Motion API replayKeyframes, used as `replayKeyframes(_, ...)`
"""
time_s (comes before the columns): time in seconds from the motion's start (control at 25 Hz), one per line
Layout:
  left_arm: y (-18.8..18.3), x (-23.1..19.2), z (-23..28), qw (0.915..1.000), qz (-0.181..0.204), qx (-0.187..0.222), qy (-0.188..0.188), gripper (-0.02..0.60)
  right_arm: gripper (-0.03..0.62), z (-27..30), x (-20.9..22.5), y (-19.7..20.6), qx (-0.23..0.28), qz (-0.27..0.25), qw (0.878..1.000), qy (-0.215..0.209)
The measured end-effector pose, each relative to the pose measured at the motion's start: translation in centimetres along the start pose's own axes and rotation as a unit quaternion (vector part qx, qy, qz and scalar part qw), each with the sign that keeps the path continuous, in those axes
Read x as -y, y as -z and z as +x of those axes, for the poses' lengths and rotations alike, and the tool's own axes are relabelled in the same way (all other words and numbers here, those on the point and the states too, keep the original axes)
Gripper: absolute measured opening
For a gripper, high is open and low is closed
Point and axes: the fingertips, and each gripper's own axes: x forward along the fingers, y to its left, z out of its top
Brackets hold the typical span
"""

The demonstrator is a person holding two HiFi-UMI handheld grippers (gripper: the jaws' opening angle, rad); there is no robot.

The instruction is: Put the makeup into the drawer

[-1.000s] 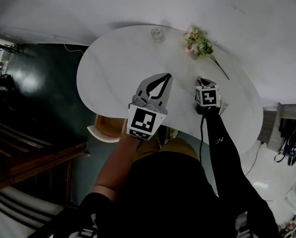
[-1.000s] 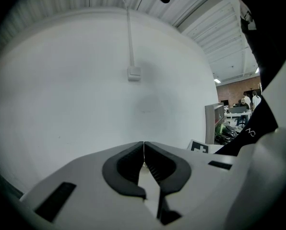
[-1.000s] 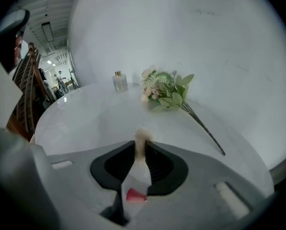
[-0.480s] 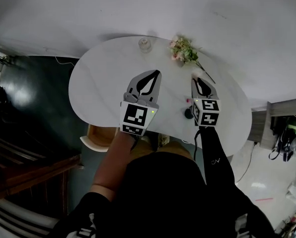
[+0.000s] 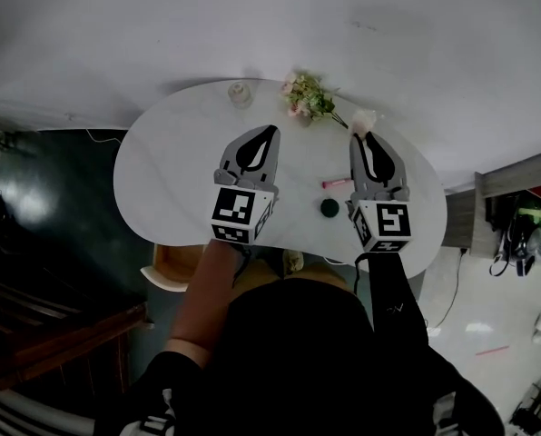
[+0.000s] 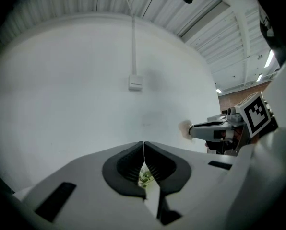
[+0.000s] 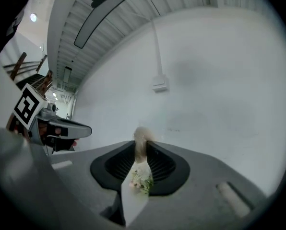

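Right claw (image 5: pixel 367 139) pinches a pale puff (image 5: pixel 365 120), held above the desk's (image 5: pixel 166 175) far right. Left claw (image 5: pixel 265 133) pressed together, empty. Probable open drawer (image 5: pixel 171 263) lies near left under the desk edge, diagonally across from the puff and nearer the left claw.

No lettering, label or number is readable — none anywhere.

The left gripper (image 6: pixel 144 145) fills the lower frame, its jaws together. At right centre, the right gripper (image 6: pixel 193 130) pinches a pale puff (image 6: pixel 184 127) before a white wall (image 6: pixel 76 90).
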Motion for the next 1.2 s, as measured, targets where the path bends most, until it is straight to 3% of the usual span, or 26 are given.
replayKeyframes(0.36, -0.3, -0.5, -1.5, 0.9999, -0.006, 0.004, -0.013, 0.009, 0.075, 0.2, -2.3, 0.5, -0.009, 0.007, 0.999, -0.042)
replayKeyframes(0.52, -0.5, -3.1, -3.9, 0.9985, -0.012, 0.011, -0.052, 0.009, 0.078, 2.2, -5.6, -0.5, 0.009, 0.006, 0.996, -0.084)
replayKeyframes(0.68, -0.4, -7.1, -7.6, 0.9934, -0.001, 0.015, -0.114, 0.009, 0.078, 4.6, -10.7, -1.2, 0.019, 0.005, 0.989, -0.143)
replayKeyframes(1.0, 0.8, -16.0, -19.8, 0.9689, 0.002, 0.001, -0.247, 0.009, 0.08, 7.6, -24.4, -1.7, 0.018, 0.011, 0.961, -0.275)
replayKeyframes(1.2, 1.7, -20.4, -29.5, 0.9425, -0.009, -0.01, -0.334, 0.009, 0.08, 7.6, -35.3, -2.3, 0.021, 0.01, 0.93, -0.367)
